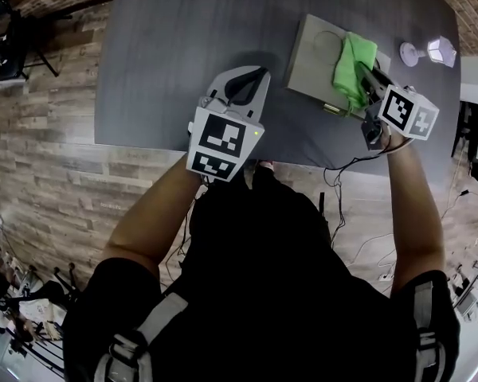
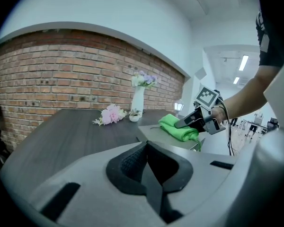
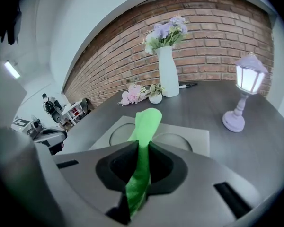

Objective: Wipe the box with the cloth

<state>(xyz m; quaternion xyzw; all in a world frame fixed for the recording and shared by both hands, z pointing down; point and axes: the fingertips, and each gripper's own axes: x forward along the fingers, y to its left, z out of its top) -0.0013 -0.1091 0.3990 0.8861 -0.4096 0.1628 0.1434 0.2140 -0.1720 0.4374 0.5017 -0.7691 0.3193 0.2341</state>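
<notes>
Green cloth (image 1: 350,58) lies on box (image 1: 315,62) top, pinched in closed R tongs (image 1: 362,73). L tongs (image 1: 259,76), closed w/ nothing held, hover left of box over bare bench (image 1: 167,46); box near bench's front edge.

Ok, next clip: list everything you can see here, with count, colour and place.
table: one, dark grey, under everything
box: one, grey, on the table's right part
cloth: one, green, on the box, one end pinched by the right gripper
lamp: one, pale lilac, right of the box
vase: one, white, with flowers, at the far edge
loose flowers: one bunch, pink, near the vase
left gripper: one, grey, shut, empty, over the near edge
right gripper: one, grey, shut on the cloth
</notes>
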